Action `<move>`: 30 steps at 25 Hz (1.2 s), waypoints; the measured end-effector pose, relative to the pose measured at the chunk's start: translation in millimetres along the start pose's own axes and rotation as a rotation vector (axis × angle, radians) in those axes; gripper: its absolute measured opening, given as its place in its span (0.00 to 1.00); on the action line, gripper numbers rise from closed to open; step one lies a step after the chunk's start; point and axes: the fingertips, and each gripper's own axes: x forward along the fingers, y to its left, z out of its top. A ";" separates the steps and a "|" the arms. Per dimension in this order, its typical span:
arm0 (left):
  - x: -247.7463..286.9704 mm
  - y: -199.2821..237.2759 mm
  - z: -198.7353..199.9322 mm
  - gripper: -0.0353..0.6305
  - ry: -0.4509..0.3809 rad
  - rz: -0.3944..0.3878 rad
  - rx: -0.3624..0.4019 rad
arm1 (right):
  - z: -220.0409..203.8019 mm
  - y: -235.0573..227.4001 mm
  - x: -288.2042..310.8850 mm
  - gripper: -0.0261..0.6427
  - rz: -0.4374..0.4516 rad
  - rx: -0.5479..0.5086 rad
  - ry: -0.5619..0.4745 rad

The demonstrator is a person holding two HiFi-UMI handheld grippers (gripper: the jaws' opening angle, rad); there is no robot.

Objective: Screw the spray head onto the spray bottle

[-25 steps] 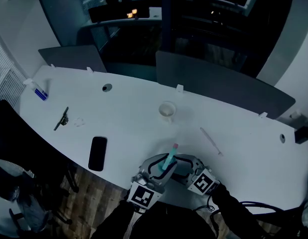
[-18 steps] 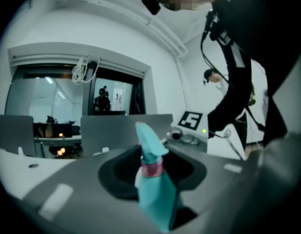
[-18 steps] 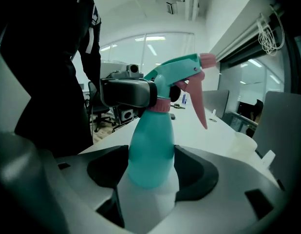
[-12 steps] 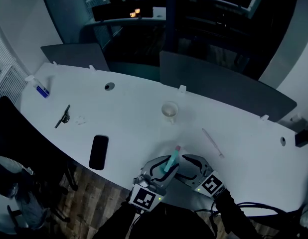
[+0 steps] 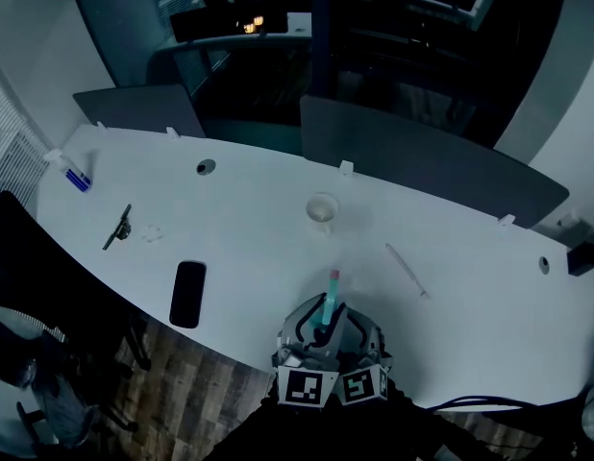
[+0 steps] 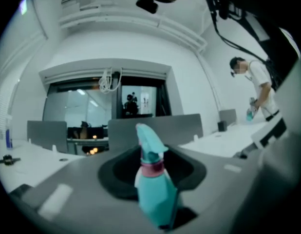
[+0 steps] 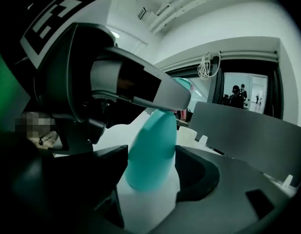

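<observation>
Teal plastic marks the spray bottle (image 5: 325,313), which stands tilted away from the person at the near edge of the white counter (image 5: 239,229), lifted between the two tools, which sit side by side. The left tool (image 6: 155,189) pinches the lower body of the bottle, its jaws pressed against the sides; the left gripper view looks up the bottle to the pink collar (image 6: 151,165) and the spray head (image 6: 148,140), which sits on the neck. The right tool (image 7: 150,179) brackets the rounded body from the other side, each jaw close against the plastic and apparently gripping it as well, though motion blur softens the contact line. A dark phone (image 5: 188,294) and a small cup (image 5: 322,211) lie well apart from the work. Judged from this arrangement, the head is placed on the neck and the step in hand is the tightening of the collar, with both tools low on the body and neither on the head. The next move seems to call for one tool to keep the body fixed while the other releases, rises to the collar or head, closes there and turns about the bottle's long axis; a loose hold on the smooth body would let the bottle rotate along with the head instead of taking up the thread
</observation>
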 end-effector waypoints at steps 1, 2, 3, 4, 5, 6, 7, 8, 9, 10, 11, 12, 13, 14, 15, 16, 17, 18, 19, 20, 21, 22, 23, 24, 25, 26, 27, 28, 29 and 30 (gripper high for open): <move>0.1 0.7 -0.1 0.27 -0.003 -0.007 -0.021 | -0.3 -0.2 0.3 0.49 0.005 0.011 -0.002; -0.3 1.2 -0.2 0.27 -0.005 -0.018 -0.041 | -0.7 0.1 0.5 0.49 0.023 0.018 -0.008; -1.0 1.6 -0.2 0.27 -0.007 -0.034 -0.058 | -0.9 0.8 0.8 0.49 0.053 0.021 -0.019; -1.9 1.9 -0.1 0.27 -0.010 -0.055 -0.072 | -0.8 1.8 1.4 0.49 0.096 0.017 -0.034; -3.0 2.0 0.1 0.27 -0.013 -0.080 -0.083 | -0.5 2.9 1.9 0.49 0.149 0.006 -0.053; -4.4 1.8 0.3 0.27 -0.016 -0.113 -0.088 | -0.2 4.0 2.0 0.49 0.211 -0.010 -0.072; -6.2 1.4 0.5 0.27 -0.021 -0.153 -0.086 | -0.2 5.3 1.8 0.48 0.282 -0.030 -0.091; -8.6 0.8 0.5 0.27 -0.025 -0.196 -0.076 | -0.7 6.8 1.4 0.48 0.359 -0.055 -0.103; -11.2 -0.1 0.0 0.27 -0.025 -0.242 -0.065 | -2.6 8.4 0.7 0.48 0.441 -0.085 -0.106; -14.0 -1.3 -0.7 0.27 -0.021 -0.285 -0.057 | -5.9 9.6 -0.2 0.48 0.523 -0.114 -0.099; -16.7 -2.6 -1.4 0.27 -0.017 -0.323 -0.051 | -8.8 10.4 -1.2 0.47 0.604 -0.139 -0.089; -19.3 -4.0 -2.0 0.27 -0.012 -0.354 -0.050 | -8.6 10.9 -2.2 0.46 0.680 -0.155 -0.082; -21.6 -5.0 -2.5 0.27 -0.008 -0.377 -0.051 | -6.1 11.3 -3.1 0.46 0.750 -0.162 -0.077; -23.6 -5.6 -2.9 0.27 -0.005 -0.393 -0.055 | -4.1 11.6 -3.7 0.45 0.810 -0.160 -0.070; -25.1 -6.0 -3.1 0.27 -0.004 -0.400 -0.059 | -3.6 11.8 -4.0 0.44 0.856 -0.150 -0.057; -25.7 -5.9 -3.1 0.27 -0.005 -0.399 -0.063 | -3.9 11.9 -4.0 0.44 0.881 -0.132 -0.039; -25.6 -5.7 -3.0 0.27 -0.009 -0.394 -0.063 | -4.3 11.6 -3.8 0.44 0.882 -0.108 -0.021; -25.3 -5.5 -3.1 0.27 -0.012 -0.386 -0.057 | -4.8 10.5 -3.6 0.44 0.858 -0.075 -0.010; -25.1 -5.4 -3.6 0.27 -0.010 -0.376 -0.045 | -5.2 8.1 -4.2 0.44 0.811 -0.033 -0.009; -24.9 -5.5 -4.4 0.27 -0.005 -0.362 -0.030 | -5.5 4.1 -5.8 0.44 0.742 0.012 -0.017; -24.5 -5.3 -4.9 0.27 0.000 -0.342 -0.017 | -5.5 -1.1 -8.5 0.44 0.657 0.054 -0.032; -23.5 -4.3 -5.2 0.27 0.002 -0.312 -0.007 | -4.3 -6.0 -12.1 0.44 0.565 0.082 -0.046; -21.9 -2.4 -5.5 0.27 0.004 -0.272 0.000 | -1.8 -8.6 -16.1 0.44 0.475 0.089 -0.054; -19.6 0.1 -6.1 0.27 0.007 -0.223 0.005 | 0.9 -8.0 -20.0 0.44 0.393 0.075 -0.056; -16.6 2.5 -6.6 0.27 0.011 -0.168 0.009 | 2.8 -5.2 -23.0 0.44 0.317 0.053 -0.055; -13.2 4.3 -6.7 0.27 0.013 -0.112 0.012 | 3.7 -1.4 -24.6 0.44 0.244 0.034 -0.055; -10.2 5.1 -6.2 0.27 0.014 -0.061 0.015 | 3.1 3.2 -24.5 0.44 0.182 0.025 -0.054; -7.9 5.0 -5.5 0.27 0.014 -0.019 0.017 | 1.0 8.4 -22.6 0.44 0.133 0.024 -0.048; -6.3 4.3 -4.6 0.27 0.013 0.012 0.020 | -1.8 12.5 -19.0 0.44 0.093 0.021 -0.037; -5.3 4.0 -3.5 0.27 0.010 0.034 0.025 | -3.4 14.0 -14.2 0.44 0.057 0.013 -0.025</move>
